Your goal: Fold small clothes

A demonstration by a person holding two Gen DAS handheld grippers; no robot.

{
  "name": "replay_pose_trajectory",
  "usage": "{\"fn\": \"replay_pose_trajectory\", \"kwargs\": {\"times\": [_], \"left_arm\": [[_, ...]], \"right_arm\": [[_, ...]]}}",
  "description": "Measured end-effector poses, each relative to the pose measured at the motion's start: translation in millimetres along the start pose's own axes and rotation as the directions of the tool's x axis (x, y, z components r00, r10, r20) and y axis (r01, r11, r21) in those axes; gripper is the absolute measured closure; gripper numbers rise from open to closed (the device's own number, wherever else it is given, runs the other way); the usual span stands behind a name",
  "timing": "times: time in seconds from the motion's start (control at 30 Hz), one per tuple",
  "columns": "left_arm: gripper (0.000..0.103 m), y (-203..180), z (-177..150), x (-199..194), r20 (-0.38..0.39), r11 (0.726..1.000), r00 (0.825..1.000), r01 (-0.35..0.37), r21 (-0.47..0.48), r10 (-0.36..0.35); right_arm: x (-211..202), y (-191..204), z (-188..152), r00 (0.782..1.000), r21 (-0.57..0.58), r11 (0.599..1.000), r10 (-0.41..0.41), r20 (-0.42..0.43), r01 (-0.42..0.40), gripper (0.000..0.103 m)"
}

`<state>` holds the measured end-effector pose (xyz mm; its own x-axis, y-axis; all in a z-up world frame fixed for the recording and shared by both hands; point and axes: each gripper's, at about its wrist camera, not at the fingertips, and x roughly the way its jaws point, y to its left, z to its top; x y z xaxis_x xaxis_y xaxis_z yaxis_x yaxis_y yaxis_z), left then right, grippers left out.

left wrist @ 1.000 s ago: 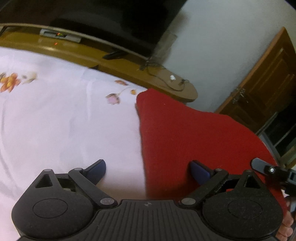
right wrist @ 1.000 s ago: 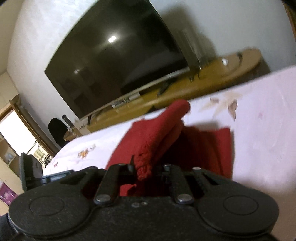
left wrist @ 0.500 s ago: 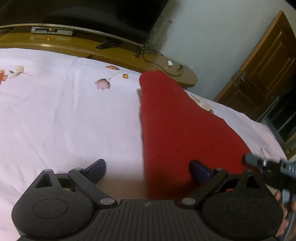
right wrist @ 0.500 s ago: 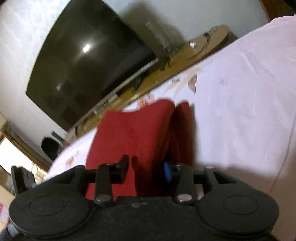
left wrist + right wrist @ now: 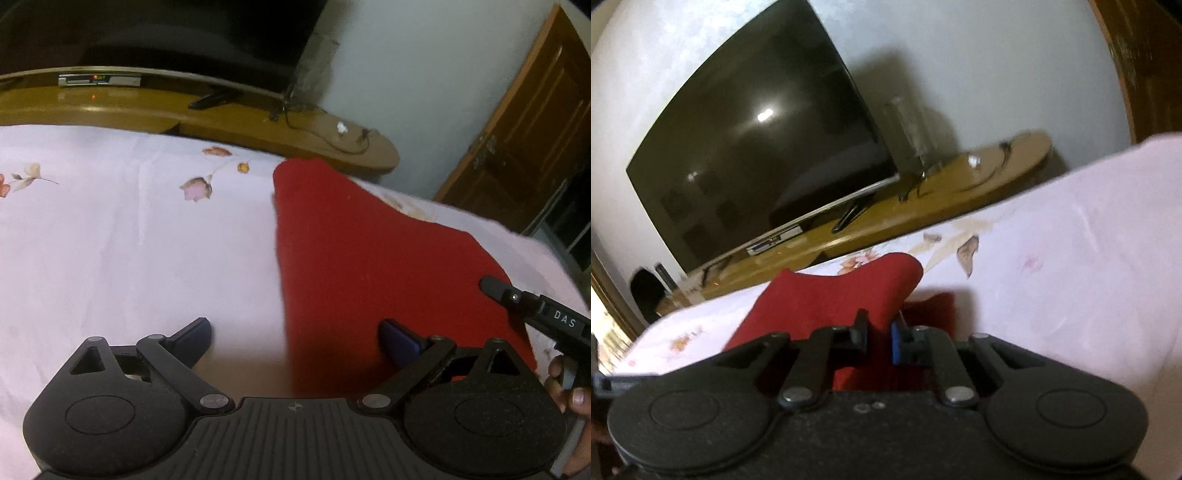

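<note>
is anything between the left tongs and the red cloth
Nothing visible is. The left tongs stand open right at the near edge of the red cloth, with only the floral bedsheet beneath.

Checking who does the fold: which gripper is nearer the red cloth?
Right. The right gripper is closing with the red cloth between its fingers; the left gripper hovers open over its edge.

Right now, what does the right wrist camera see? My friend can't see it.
The right gripper is closing on a fold of the red cloth, lying on a flowered sheet. Behind stands a dark TV.
</note>
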<state>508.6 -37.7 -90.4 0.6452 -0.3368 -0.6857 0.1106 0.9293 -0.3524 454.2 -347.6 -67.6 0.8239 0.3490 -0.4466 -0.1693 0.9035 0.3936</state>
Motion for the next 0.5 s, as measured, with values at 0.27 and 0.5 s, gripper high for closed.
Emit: {"fn": "replay_pose_trajectory", "kwargs": {"times": [0.27,0.5], "left_arm": [[0.002,-7,-1,9,-0.023,1.0,1.0,-0.016,0.017,0.016],[0.002,-9,-1,4,-0.03,0.999,0.999,-0.025,0.021,0.026]], "right_arm": [[16,-20,-11,0.993,0.04,0.995,-0.089,-0.083,0.092,0.089],[-29,-8,-2,0.997,0.091,0.996,-0.001,-0.072,0.007,0.042]]}}
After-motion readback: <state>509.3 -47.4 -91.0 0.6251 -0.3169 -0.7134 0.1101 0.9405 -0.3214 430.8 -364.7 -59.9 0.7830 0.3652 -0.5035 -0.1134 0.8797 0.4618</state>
